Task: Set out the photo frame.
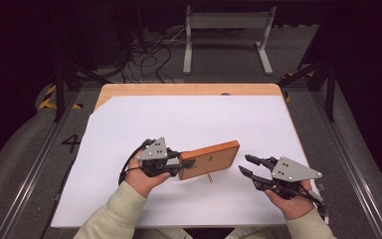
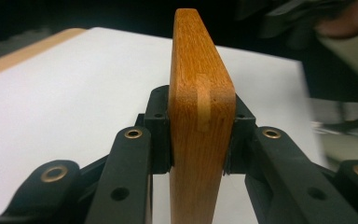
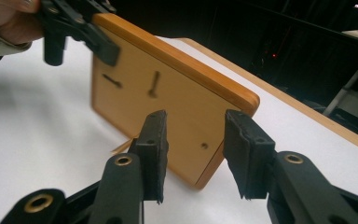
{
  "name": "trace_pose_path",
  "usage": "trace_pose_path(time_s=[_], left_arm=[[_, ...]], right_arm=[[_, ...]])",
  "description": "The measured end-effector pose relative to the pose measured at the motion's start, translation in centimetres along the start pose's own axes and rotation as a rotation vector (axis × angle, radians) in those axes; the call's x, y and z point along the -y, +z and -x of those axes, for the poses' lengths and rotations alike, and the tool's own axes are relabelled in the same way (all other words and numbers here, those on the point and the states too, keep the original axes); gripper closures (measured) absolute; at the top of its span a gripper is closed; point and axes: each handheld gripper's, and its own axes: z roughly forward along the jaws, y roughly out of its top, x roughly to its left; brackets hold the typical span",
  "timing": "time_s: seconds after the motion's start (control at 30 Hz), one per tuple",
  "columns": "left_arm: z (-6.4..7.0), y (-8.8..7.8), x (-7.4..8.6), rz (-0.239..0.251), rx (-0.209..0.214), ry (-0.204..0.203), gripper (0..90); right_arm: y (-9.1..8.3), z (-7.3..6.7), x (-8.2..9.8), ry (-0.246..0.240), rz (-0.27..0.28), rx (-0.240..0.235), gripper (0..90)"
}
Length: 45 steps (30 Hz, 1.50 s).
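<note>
The left hand-held gripper (image 1: 186, 163) clamps a wooden board (image 1: 210, 159) on edge near the counter's (image 1: 189, 89) front edge. The right hand-held gripper (image 1: 246, 165) hangs half-open, empty, just beside it. A "4" (image 1: 71, 143) marks the floor.

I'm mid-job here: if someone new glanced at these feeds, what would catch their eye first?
Probably the orange wooden board standing on edge mid-table on the white sheet, with the left gripper clamped on its near end. The right gripper waits open just off its other end.
</note>
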Motion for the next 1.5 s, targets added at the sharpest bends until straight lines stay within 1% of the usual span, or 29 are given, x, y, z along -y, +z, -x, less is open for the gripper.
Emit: trace_pose_path(time_s=[0.03,0.07,0.1,0.17,0.23,0.3,0.33,0.4,0.43,0.47,0.57,0.6,0.67,0.73,0.77,0.87,0.9,0.93,0.97,1.0,1.07,1.1,1.13,1.23,1.3,1.37,1.43,1.5], left_arm=[[-0.2,0.1,0.2,-0.014,-0.015,-0.002,69.5],[-0.5,0.1,0.5,0.005,-0.005,-0.020,69.5],[-0.7,0.0,0.8,0.009,-0.001,-0.041,69.4],[-0.8,0.0,1.0,0.004,0.007,-0.059,69.4],[-0.8,-0.1,1.2,-0.005,0.014,-0.054,69.3],[-0.7,-0.1,1.2,-0.027,0.022,-0.052,69.1],[-0.5,0.0,1.3,-0.054,0.030,-0.057,69.0],[-0.4,0.1,1.4,-0.081,0.034,-0.053,68.7],[-0.4,0.1,1.4,-0.081,0.034,-0.053,68.4],[-0.4,0.1,1.4,-0.093,0.047,-0.058,68.4],[-0.2,0.1,1.5,-0.084,0.073,-0.076,66.5],[0.0,0.1,1.5,-0.082,0.095,-0.093,65.4],[0.2,0.2,1.5,-0.095,0.130,-0.112,62.8],[0.4,0.3,1.6,-0.100,0.133,-0.116,59.4],[0.7,0.3,1.6,-0.108,0.143,-0.126,59.4],[1.2,0.3,1.6,-0.126,0.171,-0.137,52.2],[1.5,0.5,1.6,-0.140,0.191,-0.139,49.6],[1.8,0.6,1.7,-0.160,0.204,-0.129,45.9],[1.9,0.7,1.7,-0.166,0.201,-0.116,43.2],[2.0,0.6,1.7,-0.172,0.196,-0.118,42.5],[1.9,0.4,1.7,-0.171,0.205,-0.143,42.0],[1.9,0.4,1.7,-0.171,0.205,-0.143,41.9],[1.8,0.3,1.8,-0.170,0.208,-0.152,41.9],[1.7,-0.1,1.7,-0.167,0.199,-0.169,34.2],[1.8,-0.6,1.7,-0.155,0.199,-0.171,30.1],[1.8,-1.2,1.7,-0.151,0.191,-0.171,29.9],[1.7,-2.1,1.9,-0.142,0.172,-0.172,29.0],[1.7,-3.0,2.2,-0.132,0.161,-0.187,28.8]], right_arm=[[0.0,0.0,0.0,0.001,-0.003,-0.003,60.1],[0.1,-0.1,0.1,0.002,-0.006,-0.006,60.0],[0.2,-0.1,0.1,0.001,-0.008,-0.005,59.6],[0.2,-0.2,0.1,-0.001,-0.010,-0.008,58.8],[0.2,-0.2,0.1,-0.001,-0.010,-0.008,58.2],[0.2,-0.1,0.1,0.000,-0.011,-0.007,57.9],[0.2,-0.1,0.1,0.000,-0.012,-0.006,57.8],[0.3,-0.1,0.1,0.001,-0.012,-0.004,56.3],[0.4,-0.1,0.2,0.002,-0.016,-0.004,54.9],[0.4,-0.1,0.2,0.002,-0.016,-0.004,54.9],[0.6,-0.1,0.2,0.002,-0.022,-0.003,53.2],[0.6,-0.1,0.2,0.003,-0.024,-0.004,53.0],[0.6,0.0,0.3,0.006,-0.022,-0.006,52.6],[0.7,0.1,0.2,0.011,-0.021,-0.005,52.1],[0.7,0.2,0.2,0.012,-0.022,-0.007,52.0],[0.7,0.3,0.1,0.015,-0.015,-0.004,51.5],[0.6,0.3,0.1,0.016,-0.014,-0.005,51.2],[0.6,0.3,0.1,0.015,-0.009,-0.002,50.8],[0.6,0.4,0.0,0.016,-0.008,-0.002,50.6],[0.5,0.4,0.0,0.019,-0.007,-0.003,50.5],[0.6,0.3,-0.1,0.019,-0.006,-0.007,50.2],[0.6,0.3,-0.1,0.018,-0.006,-0.007,50.1],[0.6,0.3,-0.1,0.018,-0.006,-0.007,50.1],[0.6,0.4,0.0,0.021,-0.006,-0.006,49.8],[0.5,0.5,0.0,0.025,-0.008,0.000,49.8],[0.4,0.7,0.1,0.034,-0.016,0.008,50.0],[0.3,0.9,0.3,0.047,-0.023,0.017,52.0],[0.1,1.2,0.4,0.060,-0.030,0.025,54.9]])
